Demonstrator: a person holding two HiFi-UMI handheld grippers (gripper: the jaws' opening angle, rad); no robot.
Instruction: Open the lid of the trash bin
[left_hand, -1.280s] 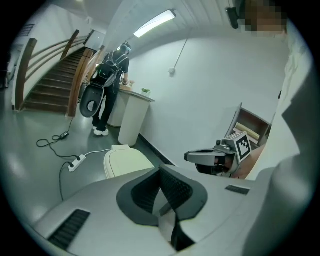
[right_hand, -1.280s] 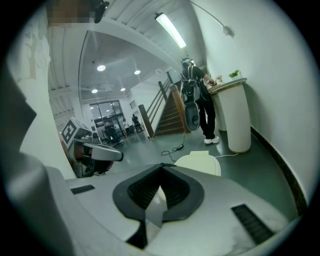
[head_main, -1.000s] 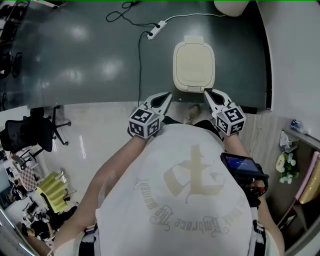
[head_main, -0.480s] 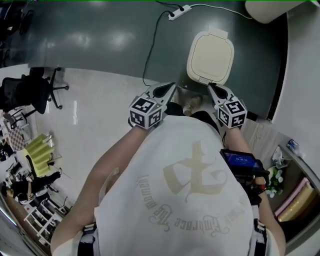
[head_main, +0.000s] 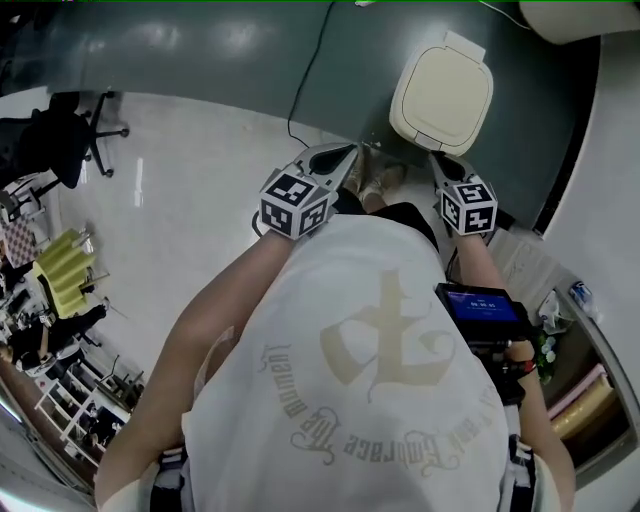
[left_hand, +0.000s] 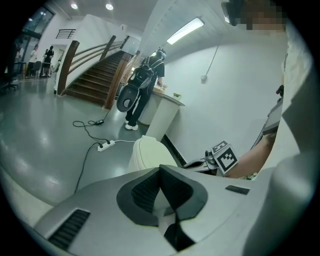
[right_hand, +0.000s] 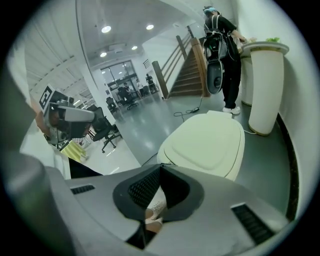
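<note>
The cream trash bin (head_main: 443, 95) stands on the dark floor with its lid down flat. In the head view both grippers are held out in front of the person's chest. My left gripper (head_main: 350, 152) is shut and empty, left of the bin's front edge and apart from it. My right gripper (head_main: 436, 157) is also shut and empty, just short of the bin's front rim. The right gripper view has the lid (right_hand: 205, 142) close ahead beyond the shut jaws (right_hand: 161, 168). In the left gripper view the bin (left_hand: 146, 152) lies ahead, past the shut jaws (left_hand: 160, 167).
A power strip with its cable (left_hand: 103, 145) lies on the floor left of the bin. A tall white planter (right_hand: 265, 85) stands behind it by the wall. A person with a backpack (left_hand: 142, 85) stands at a counter. Office chairs (head_main: 75, 140) are far left.
The bin has shifted up and right in the head view. Both grippers have come nearer to its front edge, still shut.
</note>
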